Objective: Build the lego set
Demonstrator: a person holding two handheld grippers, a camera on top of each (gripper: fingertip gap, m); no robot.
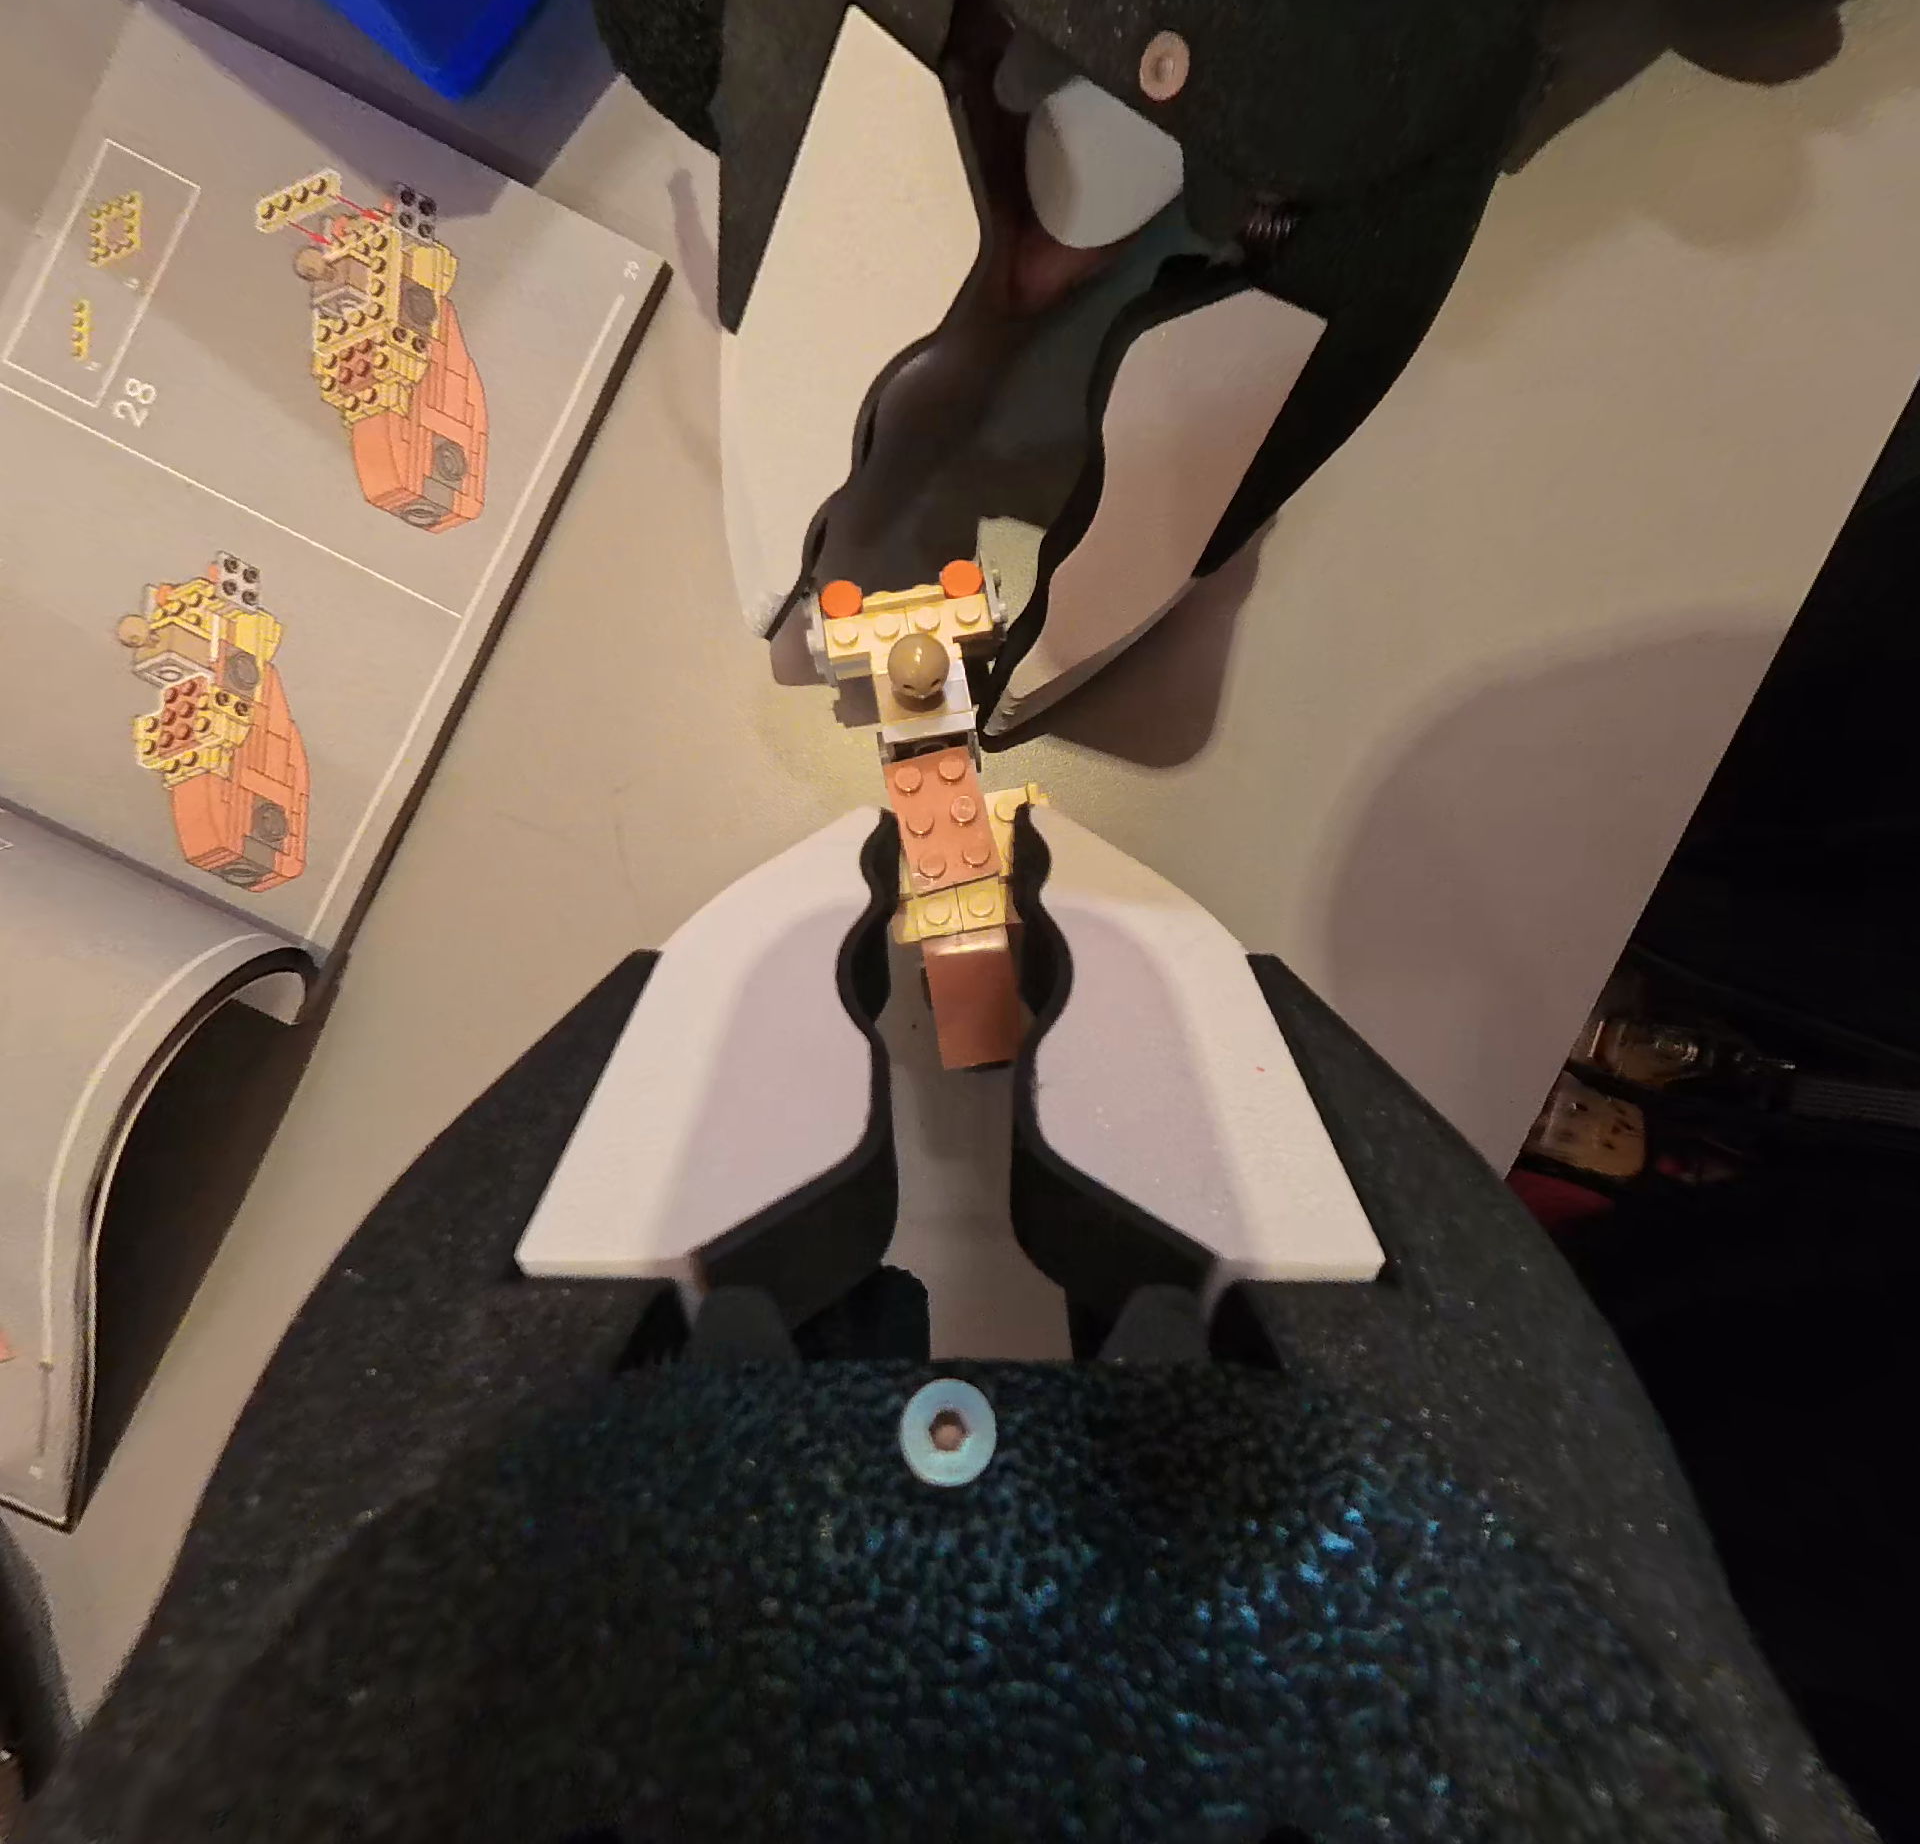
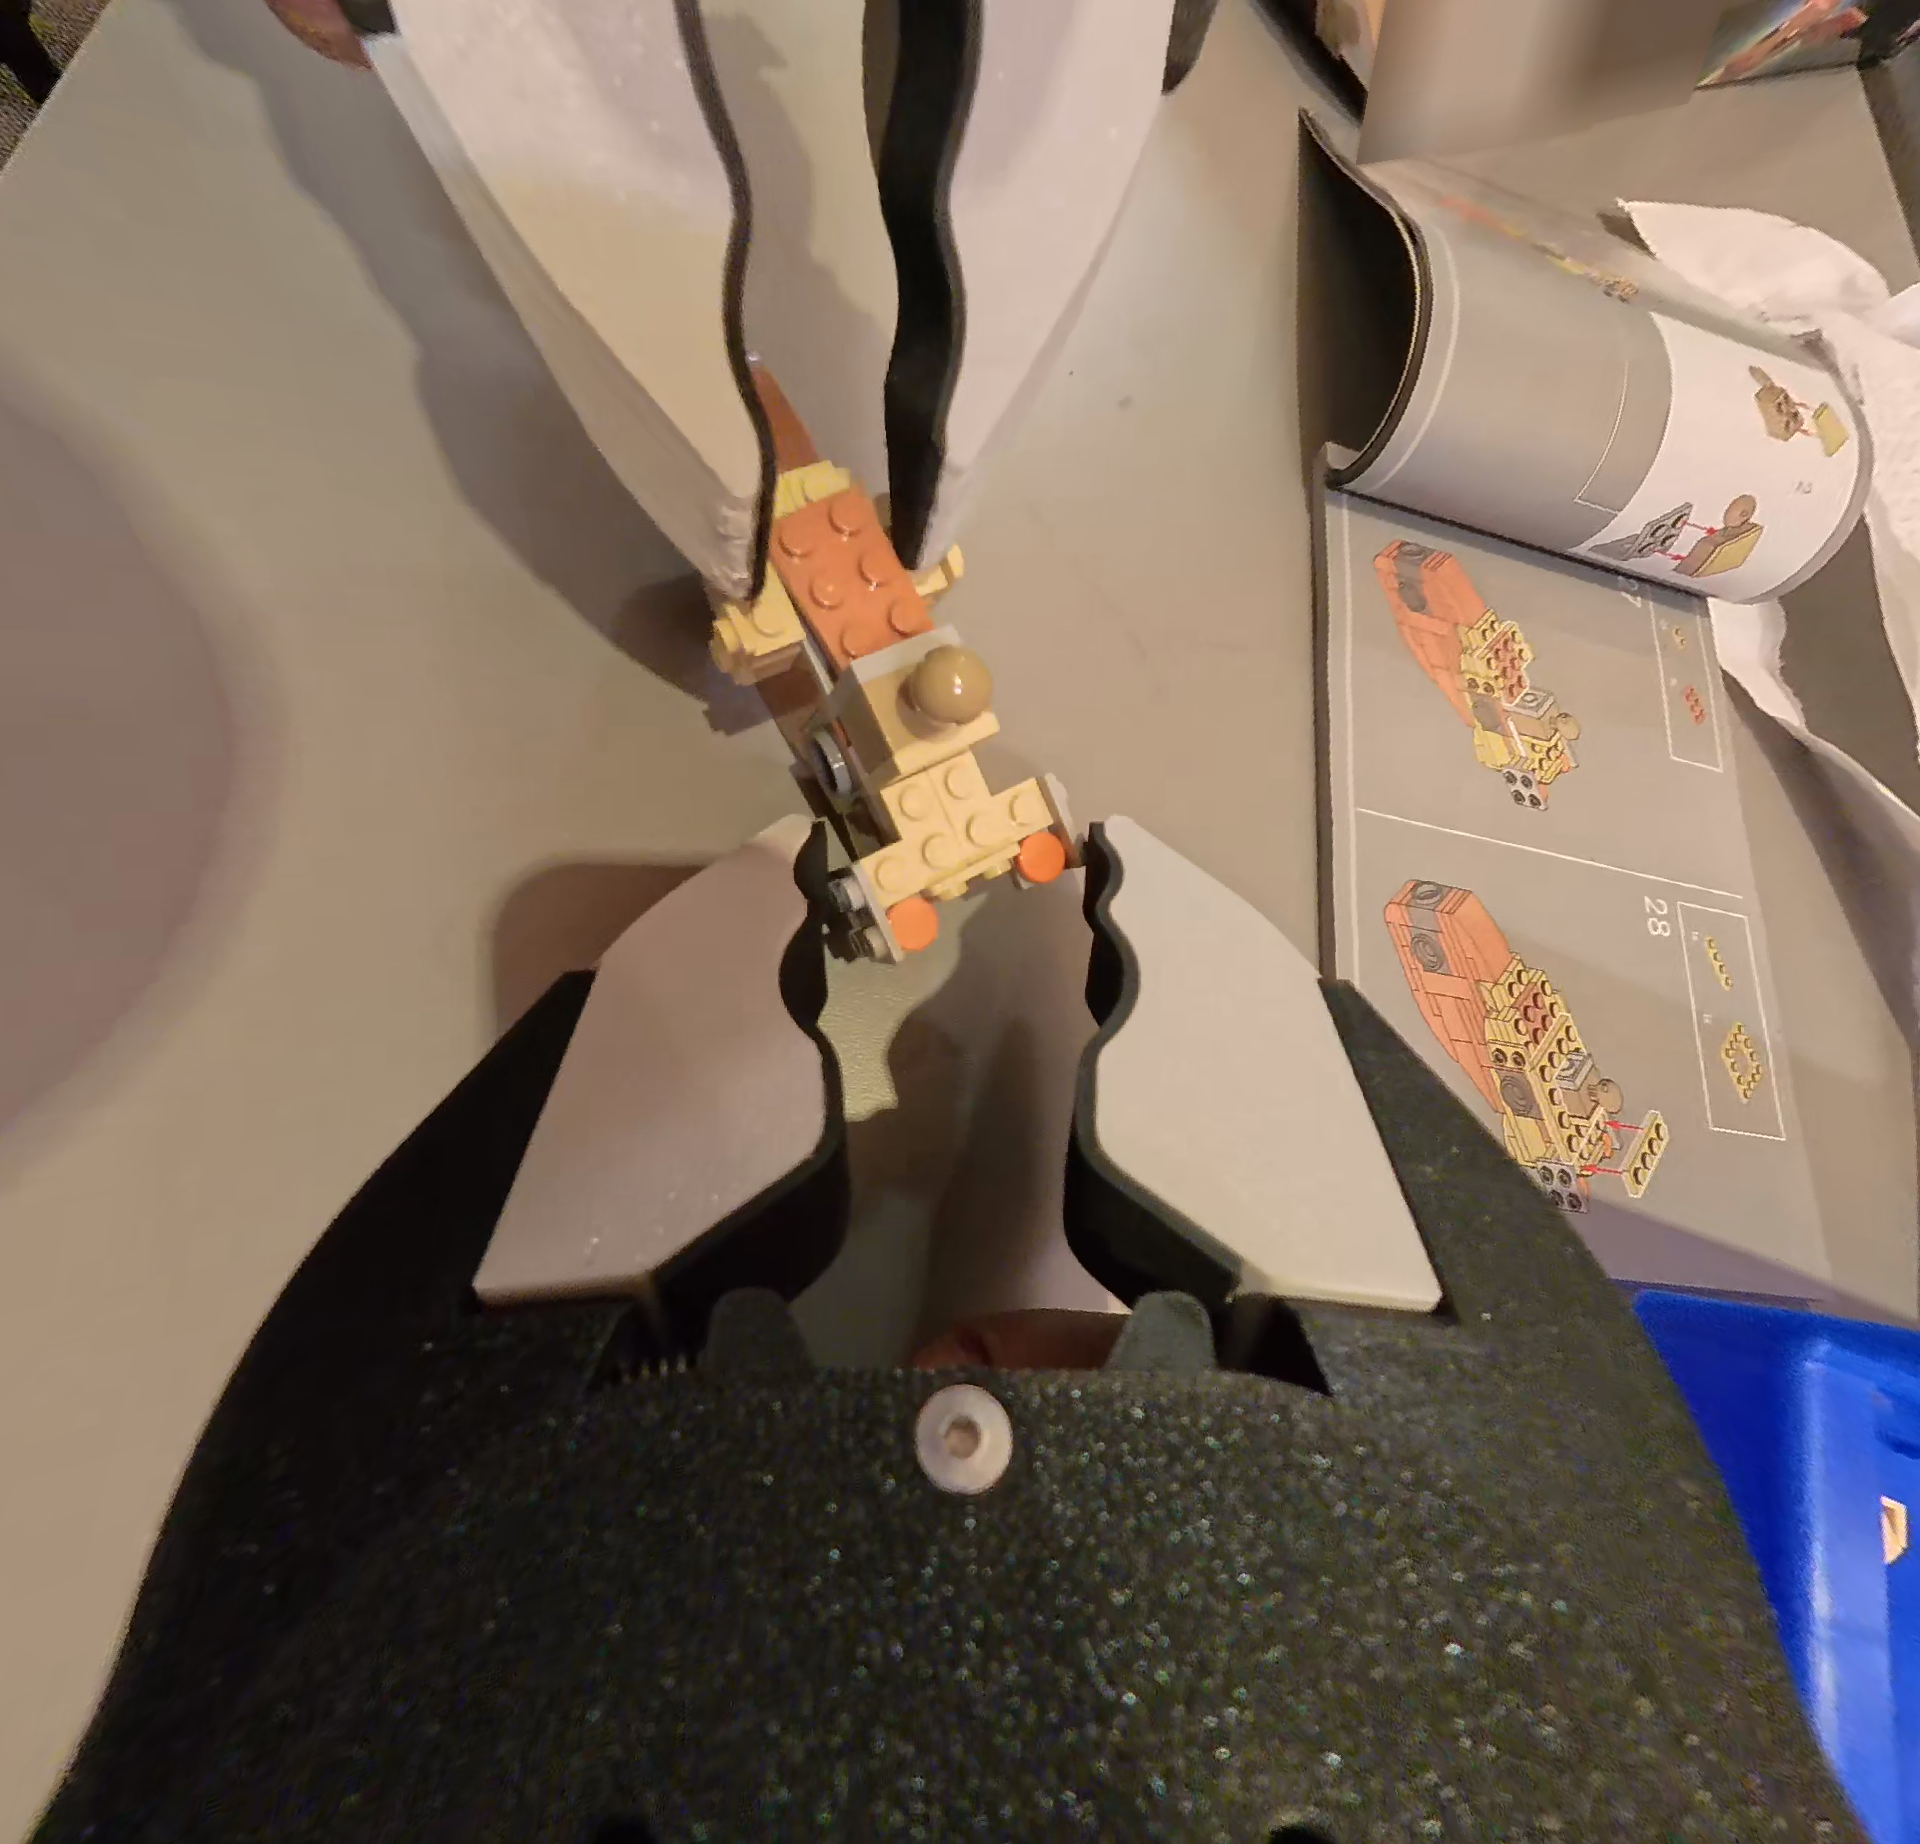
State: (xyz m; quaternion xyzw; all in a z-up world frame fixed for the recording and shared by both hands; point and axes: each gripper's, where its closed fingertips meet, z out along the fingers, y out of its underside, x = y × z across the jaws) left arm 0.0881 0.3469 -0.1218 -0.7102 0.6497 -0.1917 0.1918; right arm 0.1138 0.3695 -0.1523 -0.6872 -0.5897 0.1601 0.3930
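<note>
Booklet [image 1: 260, 506] lies open left on the table [image 1: 644, 755], printed build diagrams, writing not copied. Left gripper [image 1: 951, 838] clamps the lego model [image 1: 925, 755] by its brown-studded tail; tan front, two orange studs. Right wrist view: right gripper [image 2: 945, 859] parted, fingertips flanking the model's front, contact unclear. Blue bin [image 2: 1808, 1545] at right.

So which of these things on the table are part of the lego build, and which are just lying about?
In use:
tan and brown brick model
left gripper, shut on it
right gripper, open at its end
open grey instruction booklet

Lying about:
blue plastic bin
crumpled white paper
</note>
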